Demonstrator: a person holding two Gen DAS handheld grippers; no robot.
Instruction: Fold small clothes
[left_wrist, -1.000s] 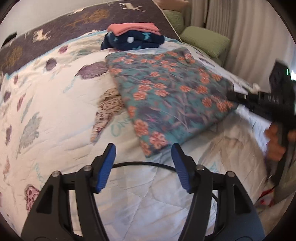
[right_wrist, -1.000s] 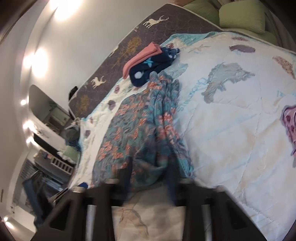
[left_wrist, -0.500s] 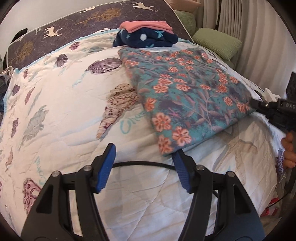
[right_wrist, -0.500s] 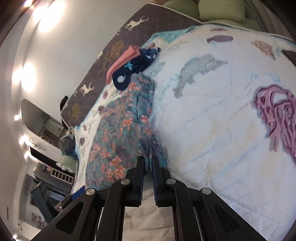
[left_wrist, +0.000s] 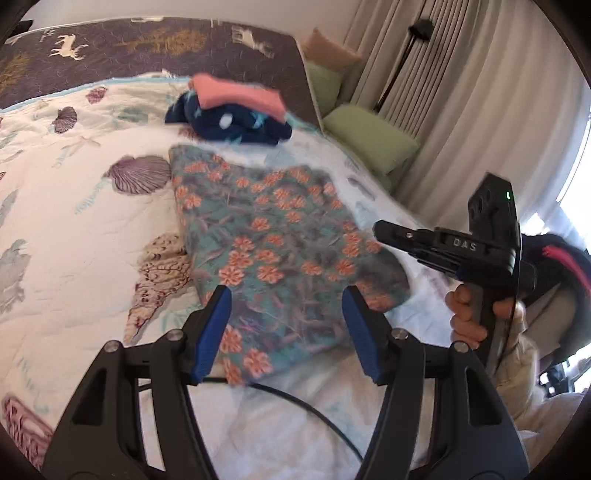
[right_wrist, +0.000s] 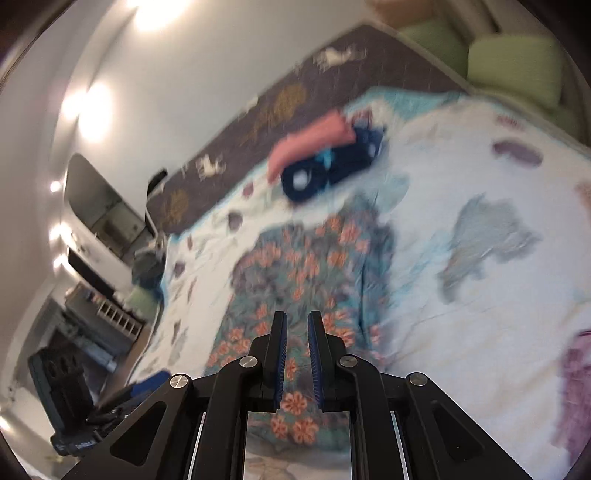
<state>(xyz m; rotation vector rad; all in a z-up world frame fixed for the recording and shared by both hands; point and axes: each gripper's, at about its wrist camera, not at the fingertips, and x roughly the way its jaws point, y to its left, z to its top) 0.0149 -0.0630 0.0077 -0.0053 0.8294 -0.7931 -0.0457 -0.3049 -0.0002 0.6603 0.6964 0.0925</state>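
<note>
The bed (left_wrist: 74, 236) is big and has a white quilt with shells and sea animals on it. Along its far edge runs a dark cover (left_wrist: 122, 44) with little deer and trees. Past the far right corner of the bed sit green pillows (left_wrist: 369, 136) and long pale curtains (left_wrist: 461, 110).

A folded flowery cloth (left_wrist: 273, 254), teal with orange flowers, lies flat on the quilt near the right edge of the bed. Behind it, close to the dark cover, is a small pile: a pink folded cloth (left_wrist: 236, 96) on top of a dark blue cloth with stars (left_wrist: 236, 129).

The left tool (left_wrist: 286, 328) hangs over the near end of the flowery cloth. Its blue fingers (left_wrist: 214, 332) stand wide apart and hold nothing.

The left view also shows the right tool (left_wrist: 384, 230) from the side, with a hand (left_wrist: 469, 314) around its handle, just past the right edge of the flowery cloth.

The right view is blurry. It shows what the left view does not: a white wall (right_wrist: 184, 74) with bright lights, and shelves (right_wrist: 110, 317) down by the side of the bed. In this view the right tool (right_wrist: 297, 354) is above the near end of the flowery cloth (right_wrist: 295, 266). Its fingers are close together, with a thin gap, and they are opening. Nothing is between them. The left tool (right_wrist: 107, 406) shows dark in the lower left corner of this view.
</note>
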